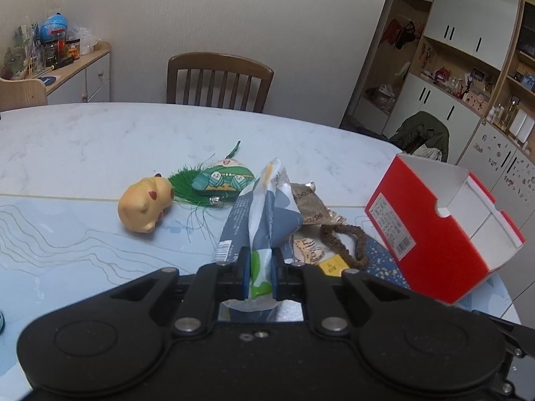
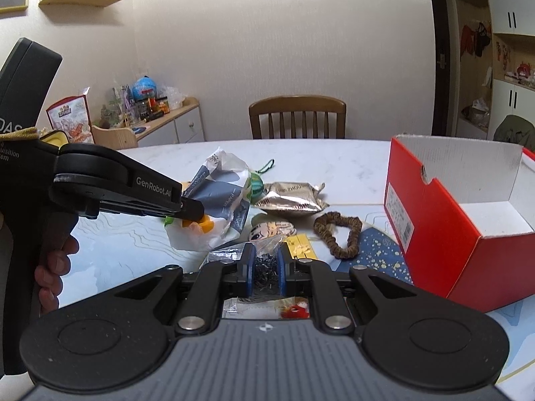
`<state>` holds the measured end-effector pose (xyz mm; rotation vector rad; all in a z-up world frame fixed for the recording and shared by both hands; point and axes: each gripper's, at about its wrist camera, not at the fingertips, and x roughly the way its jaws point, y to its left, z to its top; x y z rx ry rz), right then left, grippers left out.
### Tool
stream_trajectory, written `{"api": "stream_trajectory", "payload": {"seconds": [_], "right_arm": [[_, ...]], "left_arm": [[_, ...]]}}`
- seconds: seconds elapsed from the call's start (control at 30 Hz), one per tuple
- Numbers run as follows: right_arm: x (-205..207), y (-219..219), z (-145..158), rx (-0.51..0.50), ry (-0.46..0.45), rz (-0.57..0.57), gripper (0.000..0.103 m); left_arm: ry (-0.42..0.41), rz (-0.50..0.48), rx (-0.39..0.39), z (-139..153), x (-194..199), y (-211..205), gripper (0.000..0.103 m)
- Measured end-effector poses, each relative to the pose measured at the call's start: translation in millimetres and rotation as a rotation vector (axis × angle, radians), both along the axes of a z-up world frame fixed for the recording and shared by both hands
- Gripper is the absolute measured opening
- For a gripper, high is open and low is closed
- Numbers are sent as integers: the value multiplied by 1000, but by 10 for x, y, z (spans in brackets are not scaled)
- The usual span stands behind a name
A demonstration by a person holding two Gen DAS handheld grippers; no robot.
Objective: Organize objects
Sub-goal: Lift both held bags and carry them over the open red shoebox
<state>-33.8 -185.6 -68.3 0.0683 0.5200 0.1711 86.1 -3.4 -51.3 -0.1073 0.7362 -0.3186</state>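
While both grippers are loaded, the step in hand looks like the carrying of two items toward the red box (image 2: 444, 234), which stands open on the right part of the table (image 1: 83, 140). The left gripper (image 1: 260, 267) has its jaws pressed on the lower end of a crumpled paper packet (image 1: 264, 207), printed in white, grey-blue and green; the packet rises up and forward from the jaws. From the right wrist view it appears lifted over the table. The right gripper (image 2: 264, 262) pinches a small clear bag of dark metal pieces (image 2: 264, 264), maybe staples, I cannot tell exactly.

Several things are not yet put away: a yellow pig figure (image 1: 144, 205) lying on its side, a green tassel charm (image 1: 217, 180) just beside it, a foil sachet (image 2: 291, 197), a brown scrunchie (image 2: 337, 234), a sticker with a drawn face (image 2: 272, 229) and a small yellow tag (image 2: 301, 245). They lie near each other, between the pig and the box.

I judge the task is in its early part, because the box interior, as far as it is visible, shows nothing inside. The next move asks to bring each gripper above the open top of the box, higher than its near wall, and only then to spread the jaws. The right gripper is nearer to the box, so it should probably go first, and the two tools should not cross.
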Motion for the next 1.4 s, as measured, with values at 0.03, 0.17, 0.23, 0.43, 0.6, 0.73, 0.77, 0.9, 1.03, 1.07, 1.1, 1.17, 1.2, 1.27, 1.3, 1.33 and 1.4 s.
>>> {"api": "stream_trajectory", "payload": {"seconds": [0.03, 0.17, 0.23, 0.43, 0.6, 0.73, 0.77, 0.9, 1.03, 1.07, 1.1, 1.17, 1.2, 1.27, 1.3, 1.33, 1.4], "right_arm": [[-10, -6, 15, 2, -5, -2, 13], [-60, -29, 85, 7, -32, -11, 13], [-90, -43, 122, 9, -46, -19, 13], [-199, -125, 247, 17, -86, -49, 13], [-291, -232, 307, 24, -114, -97, 13], [-366, -285, 342, 15, -137, -138, 13], [-383, -303, 349, 14, -142, -148, 13], [-440, -380, 399, -8, -164, -178, 13], [-487, -506, 451, -20, -179, -214, 13], [-491, -539, 459, -21, -180, -225, 13], [-497, -568, 466, -24, -181, -239, 13], [-511, -637, 481, -26, -185, -262, 13], [-509, -669, 487, -25, -185, -270, 13], [-503, -738, 497, -25, -186, -289, 13], [-507, -772, 496, -30, -187, -299, 13], [-508, -804, 496, -35, -188, -310, 13], [-500, -862, 496, -38, -191, -328, 13]], "left_arm": [[-8, 1, 3, 19, -15, 2, 9], [-31, 1, 3, 105, -81, 1, 9], [-43, -6, -4, 156, -117, 1, 9], [-87, -28, 0, 303, -240, -67, 9], [-118, -63, -1, 413, -335, -174, 9], [-136, -105, 4, 480, -393, -312, 9], [-141, -115, 2, 496, -408, -345, 9], [-158, -164, -4, 531, -481, -505, 9], [-165, -214, -9, 549, -517, -692, 9], [-167, -227, -11, 554, -526, -738, 9], [-170, -239, -12, 557, -529, -781, 9], [-177, -262, -13, 573, -555, -870, 9], [-180, -271, -12, 580, -558, -909, 9], [-186, -290, -13, 595, -563, -983, 9], [-188, -298, -14, 604, -563, -1022, 9], [-190, -305, -17, 612, -571, -1050, 9], [-197, -321, -20, 629, -586, -1120, 9]]}}
